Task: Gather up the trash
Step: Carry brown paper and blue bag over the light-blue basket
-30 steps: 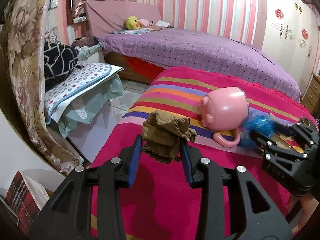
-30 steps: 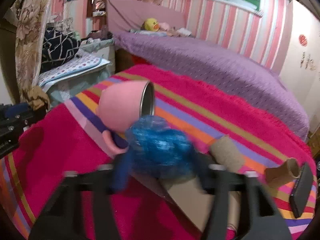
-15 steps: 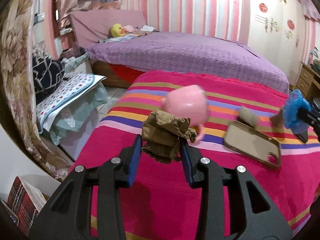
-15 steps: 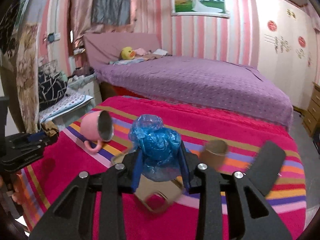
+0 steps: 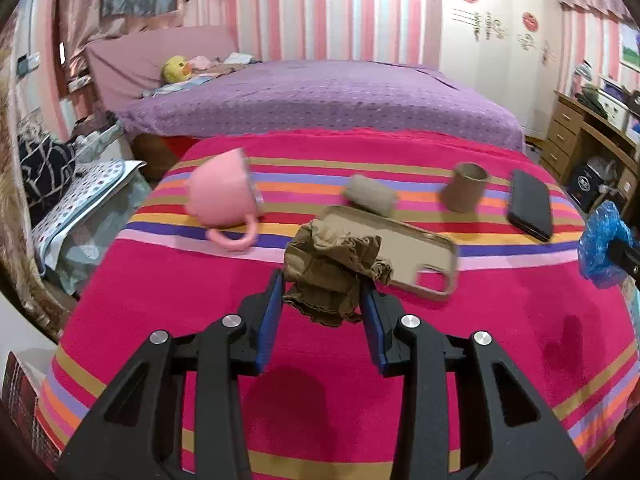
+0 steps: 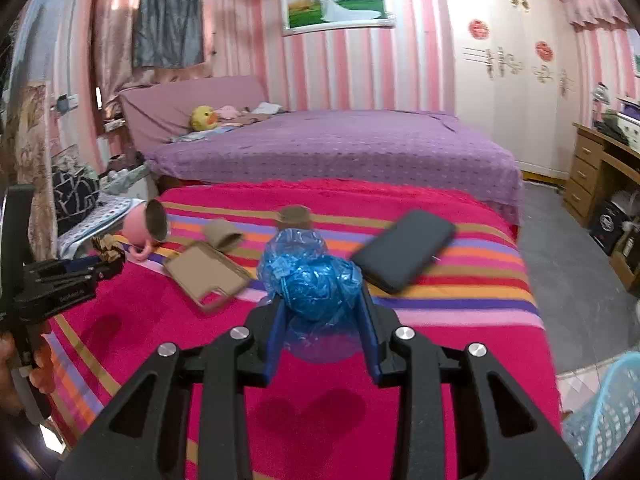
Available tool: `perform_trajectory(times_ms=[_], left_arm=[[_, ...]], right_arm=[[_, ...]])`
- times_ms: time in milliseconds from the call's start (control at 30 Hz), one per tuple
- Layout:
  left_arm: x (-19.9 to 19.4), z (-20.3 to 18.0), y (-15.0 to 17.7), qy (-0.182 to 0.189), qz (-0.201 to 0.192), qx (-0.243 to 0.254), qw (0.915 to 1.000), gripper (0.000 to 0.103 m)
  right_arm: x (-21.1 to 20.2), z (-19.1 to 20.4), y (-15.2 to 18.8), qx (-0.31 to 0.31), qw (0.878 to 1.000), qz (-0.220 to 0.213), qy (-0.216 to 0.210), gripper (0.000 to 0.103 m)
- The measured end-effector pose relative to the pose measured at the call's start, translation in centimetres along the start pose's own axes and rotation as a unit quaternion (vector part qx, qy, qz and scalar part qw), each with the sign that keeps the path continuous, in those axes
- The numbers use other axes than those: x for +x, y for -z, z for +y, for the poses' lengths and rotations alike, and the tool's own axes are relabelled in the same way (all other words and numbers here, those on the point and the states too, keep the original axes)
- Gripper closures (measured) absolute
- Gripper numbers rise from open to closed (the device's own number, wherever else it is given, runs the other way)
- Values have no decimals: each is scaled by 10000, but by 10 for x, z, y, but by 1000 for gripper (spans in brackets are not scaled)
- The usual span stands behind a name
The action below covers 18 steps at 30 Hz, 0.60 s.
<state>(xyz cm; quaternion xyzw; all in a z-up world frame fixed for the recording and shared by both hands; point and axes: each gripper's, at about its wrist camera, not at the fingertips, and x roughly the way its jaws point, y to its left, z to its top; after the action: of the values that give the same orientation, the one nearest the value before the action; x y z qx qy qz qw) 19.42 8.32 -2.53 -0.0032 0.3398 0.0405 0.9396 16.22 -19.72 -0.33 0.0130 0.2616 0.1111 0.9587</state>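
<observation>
right gripper (image 6: 322, 314): closed on blue plastic wad (image 6: 310, 280), held above striped blanket (image 6: 460, 344) | left gripper (image 5: 322, 306): clamped on brown crumpled scrap (image 5: 332, 266) | light-blue basket (image 6: 608, 412): seen lower right, nearer right gripper | writing: none readable

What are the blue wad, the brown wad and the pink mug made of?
The blue wad looks like thin plastic film: glossy, see-through, finely crinkled. The brown wad seems to be soft, matte fabric, perhaps a stocking or sock, with a frilled edge; it could be something else. The pink mug has a smooth pink outside and a grey, metallic-looking rim and inside, so maybe coated metal or plastic.
</observation>
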Motion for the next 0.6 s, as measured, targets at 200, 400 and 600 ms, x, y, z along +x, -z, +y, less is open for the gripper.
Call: perform_trajectory(times_ms=[200,400,600], left_arm=[[0,-36,7,287,50,-1,9996,67],[2,-74,14,411,136,28,9991,67],[3,-109,16,538,137,-1,9985,67]], right_arm=[[-14,-30,22,43,9993,-2,381,70],[-17,-55,33,52,9983,33,585,70],[-26,-78,33,145,9978,-30,643,70]])
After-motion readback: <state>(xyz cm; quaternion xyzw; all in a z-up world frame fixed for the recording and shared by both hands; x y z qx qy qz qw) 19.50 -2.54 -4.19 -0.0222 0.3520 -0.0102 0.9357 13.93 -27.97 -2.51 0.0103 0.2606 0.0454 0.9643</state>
